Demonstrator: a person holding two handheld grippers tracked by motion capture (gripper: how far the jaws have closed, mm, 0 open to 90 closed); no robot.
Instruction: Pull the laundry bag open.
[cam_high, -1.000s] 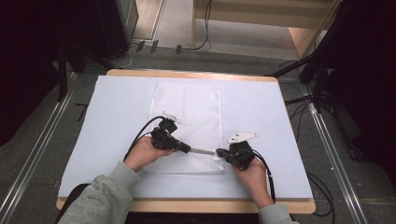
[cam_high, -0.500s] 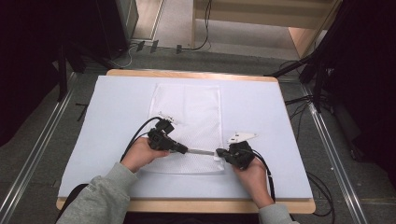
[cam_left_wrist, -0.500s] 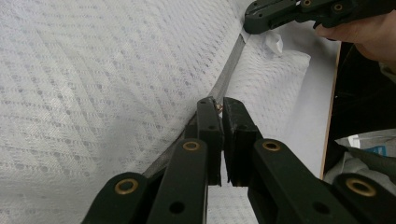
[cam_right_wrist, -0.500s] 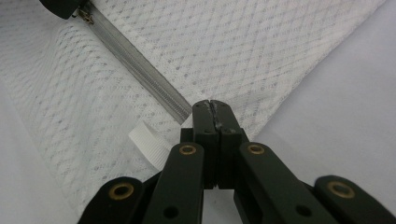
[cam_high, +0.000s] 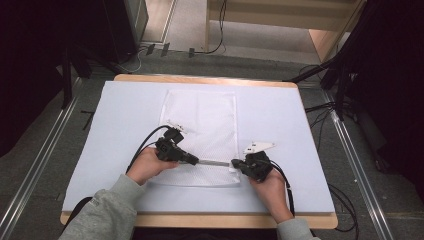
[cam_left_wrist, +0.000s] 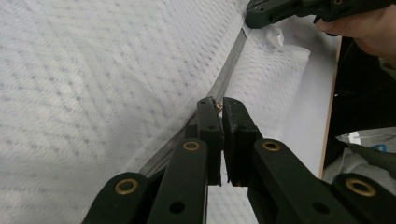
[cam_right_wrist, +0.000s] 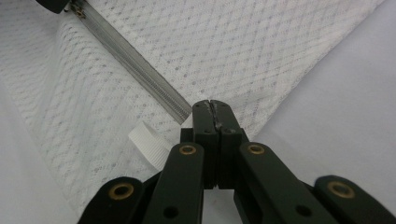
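Observation:
A white mesh bag lies flat on the pale mat, its grey zipper running across near the bag's near end. My left gripper comes in from the left and is shut on the small brass zipper pull. My right gripper meets it from the right, shut on the bag's fabric at the zipper's end. In the right gripper view the zipper runs up to the left gripper. A white ribbed loop tab lies beside the right jaws.
The mat covers a wooden table whose front edge is close to my forearms. Cables and dark stands stand off the table to the right and left. Bare mat lies on both sides of the bag.
My left gripper has shifted slightly to the left along the zipper line. The right gripper has stayed where it was.

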